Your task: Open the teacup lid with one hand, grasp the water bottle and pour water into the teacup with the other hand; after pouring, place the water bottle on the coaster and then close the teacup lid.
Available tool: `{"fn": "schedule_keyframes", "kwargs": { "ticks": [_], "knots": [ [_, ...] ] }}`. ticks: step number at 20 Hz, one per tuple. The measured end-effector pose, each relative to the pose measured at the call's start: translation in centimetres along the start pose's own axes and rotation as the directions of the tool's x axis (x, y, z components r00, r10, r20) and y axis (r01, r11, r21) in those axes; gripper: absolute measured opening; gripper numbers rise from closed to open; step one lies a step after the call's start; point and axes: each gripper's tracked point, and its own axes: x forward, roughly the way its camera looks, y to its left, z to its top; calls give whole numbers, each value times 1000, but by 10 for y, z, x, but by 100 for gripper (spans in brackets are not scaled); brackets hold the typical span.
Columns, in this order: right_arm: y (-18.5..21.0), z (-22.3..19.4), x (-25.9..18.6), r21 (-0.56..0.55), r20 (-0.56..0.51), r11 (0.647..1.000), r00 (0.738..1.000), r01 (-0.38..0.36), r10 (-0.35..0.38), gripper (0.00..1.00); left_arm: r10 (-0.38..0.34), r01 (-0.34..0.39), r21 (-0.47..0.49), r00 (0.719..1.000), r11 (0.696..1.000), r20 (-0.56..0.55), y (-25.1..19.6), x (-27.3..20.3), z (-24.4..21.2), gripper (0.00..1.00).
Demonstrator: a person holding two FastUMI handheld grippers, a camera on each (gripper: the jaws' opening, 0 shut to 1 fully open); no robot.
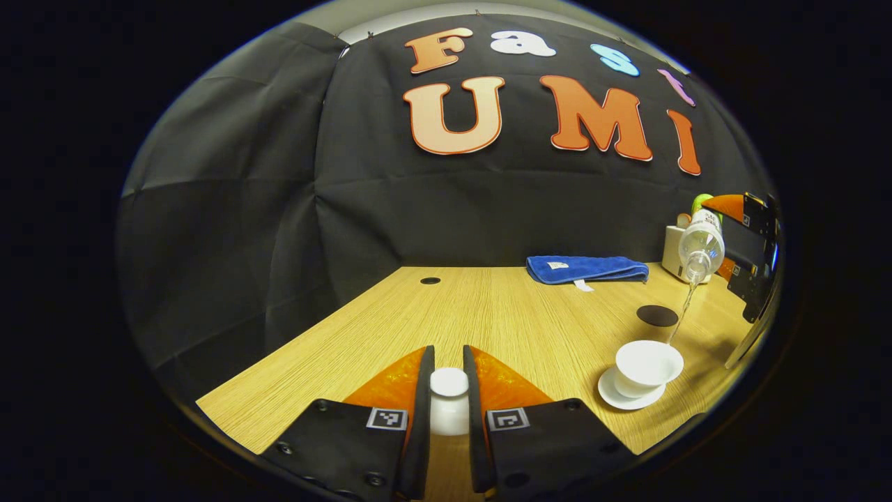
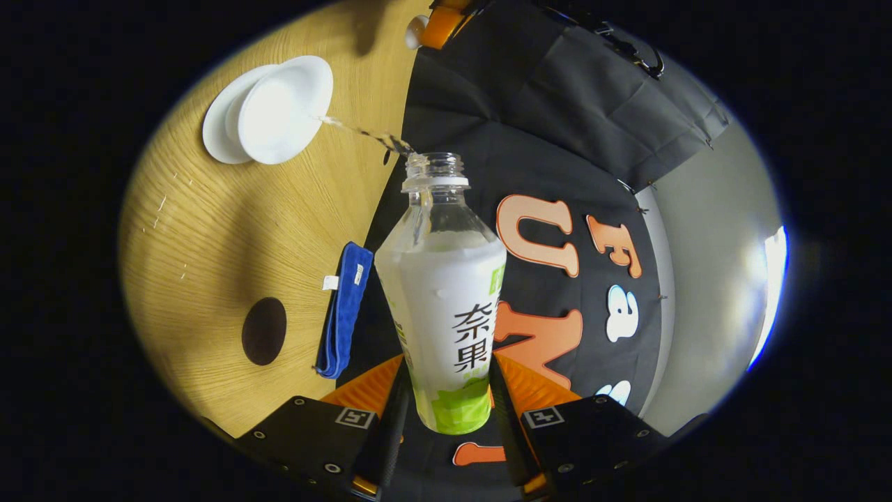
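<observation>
The left gripper [image 1: 448, 390] is closed on the white teacup lid [image 1: 449, 401], one finger pressed against each side of it, and holds it above the wooden table [image 1: 488, 314]. The lid sits between the fingers with its rounded knob toward the fingertips.

Ahead and to the right of that gripper, the open white teacup [image 1: 647, 366] stands on its white saucer [image 1: 613, 394], well apart from the lid. Just beyond the cup lies a dark round coaster [image 1: 657, 316], bare on the table. Farther back, a folded blue cloth [image 1: 585, 269] lies near the booth wall, and a small white box [image 1: 672, 254] stands at the far right edge of the table.

The right gripper [image 2: 446, 411] is clamped on the lower body of the clear water bottle [image 2: 446, 300], its fingers pressing on the labelled part from both sides. The bottle has no cap on and is tipped with its mouth toward the teacup. A thin stream of water [image 2: 362, 132] runs from the mouth into the cup; in the left gripper view the same stream falls from the tilted bottle, held high above the cup's right side, down to the cup's rim. The bottle mouth and the cup do not touch.
</observation>
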Motion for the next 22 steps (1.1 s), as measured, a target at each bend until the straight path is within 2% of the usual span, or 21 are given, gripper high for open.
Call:
{"fn": "schedule_keyframes", "kwargs": {
  "ticks": [4, 5, 6, 15, 22],
  "knots": [
    [-11, 3, 5, -40, 22, 999, 999, 28, -27, 63, 7, -7, 6, 1000, 1000, 8, 4, 0, 4, 28],
    [-13, 4, 6, -48, 26, 998, 999, 35, -34, 59, 10, -10, 7, 1000, 1000, 10, 4, -1, 4, 28],
    [-14, 4, 7, -57, 29, 998, 999, 38, -37, 63, 11, -11, 8, 1000, 1000, 9, 5, -1, 5, 28],
    [-25, 16, 6, -162, 92, 982, 992, 99, -85, 63, 10, -10, 11, 1000, 1000, 6, 8, -6, 1, 27],
    [-18, 31, -3, -207, 135, 972, 987, 110, -83, 63, 0, 0, 8, 1000, 1000, -1, 4, -9, -2, 28]
  ]
}}
